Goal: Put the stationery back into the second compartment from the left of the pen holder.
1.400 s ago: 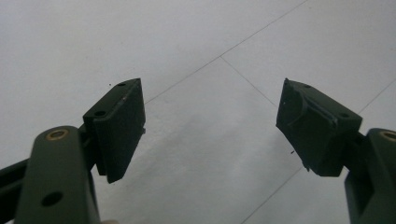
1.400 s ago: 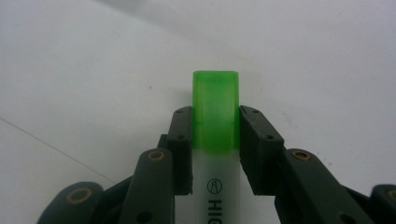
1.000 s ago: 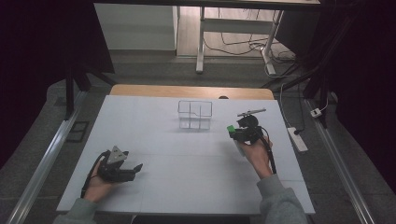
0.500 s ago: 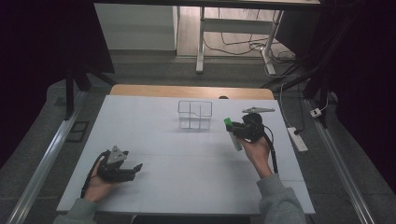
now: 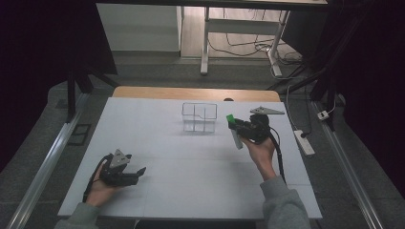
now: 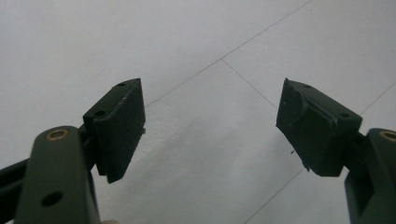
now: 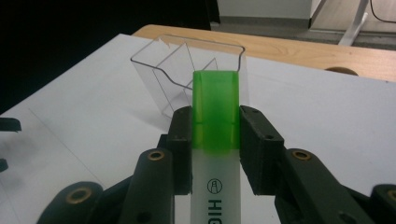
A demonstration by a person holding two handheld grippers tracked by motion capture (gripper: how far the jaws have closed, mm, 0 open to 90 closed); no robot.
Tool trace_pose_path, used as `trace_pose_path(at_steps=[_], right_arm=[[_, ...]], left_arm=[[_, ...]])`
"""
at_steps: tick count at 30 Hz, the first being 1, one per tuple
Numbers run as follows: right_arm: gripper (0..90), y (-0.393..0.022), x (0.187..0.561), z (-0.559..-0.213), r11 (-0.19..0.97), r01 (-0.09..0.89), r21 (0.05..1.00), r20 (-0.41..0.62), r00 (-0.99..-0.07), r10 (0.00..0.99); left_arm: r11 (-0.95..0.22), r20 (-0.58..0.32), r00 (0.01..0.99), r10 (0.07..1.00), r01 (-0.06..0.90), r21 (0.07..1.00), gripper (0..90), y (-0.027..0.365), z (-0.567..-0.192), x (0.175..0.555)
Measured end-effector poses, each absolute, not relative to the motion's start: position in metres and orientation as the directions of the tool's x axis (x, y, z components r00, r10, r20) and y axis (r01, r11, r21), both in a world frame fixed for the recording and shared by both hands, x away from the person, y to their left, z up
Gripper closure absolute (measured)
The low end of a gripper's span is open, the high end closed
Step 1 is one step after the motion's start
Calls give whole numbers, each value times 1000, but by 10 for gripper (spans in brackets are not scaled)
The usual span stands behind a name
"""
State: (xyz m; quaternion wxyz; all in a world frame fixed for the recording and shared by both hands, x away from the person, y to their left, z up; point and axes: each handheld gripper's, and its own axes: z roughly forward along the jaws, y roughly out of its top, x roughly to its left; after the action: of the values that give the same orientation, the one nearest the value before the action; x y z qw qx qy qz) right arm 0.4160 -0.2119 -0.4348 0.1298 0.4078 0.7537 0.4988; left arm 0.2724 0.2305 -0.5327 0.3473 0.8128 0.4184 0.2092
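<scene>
White tabletop (image 5: 191, 167) with faint seam lines fills the work area; a wooden strip (image 5: 196, 93) runs along its far edge, and the surroundings are dark.

Highlighter (image 7: 215, 121): white barrel with black lettering and a translucent green cap. It is clamped in the right gripper (image 7: 215, 140), both pads pressing on the lower part of the cap where it meets the barrel. The cap end points away from the hand. In the high view the highlighter (image 5: 234, 131) is at the right-centre of the table, cap toward the far side.

Clear plastic organiser (image 7: 187, 70): divided into compartments, standing upright on the table just beyond the cap. In the high view it (image 5: 199, 117) sits left of the right gripper (image 5: 239, 130), near but apart.

Left gripper (image 6: 210, 126): jaws spread wide, nothing between them, bare table beneath. In the high view it (image 5: 136, 172) rests low at the near left, well apart from the organiser.
</scene>
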Motion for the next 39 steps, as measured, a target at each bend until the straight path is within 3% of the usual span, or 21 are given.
trace_pose_path(at_steps=[7,39], right_arm=[[664,-212,420,-432,100,483,870,265,-629,731],[663,-177,443,-414,68,403,913,246,-675,695]], left_arm=[[-413,53,563,825,536,736,239,229,-533,273],[-416,53,567,822,534,736,238,230,-534,273]])
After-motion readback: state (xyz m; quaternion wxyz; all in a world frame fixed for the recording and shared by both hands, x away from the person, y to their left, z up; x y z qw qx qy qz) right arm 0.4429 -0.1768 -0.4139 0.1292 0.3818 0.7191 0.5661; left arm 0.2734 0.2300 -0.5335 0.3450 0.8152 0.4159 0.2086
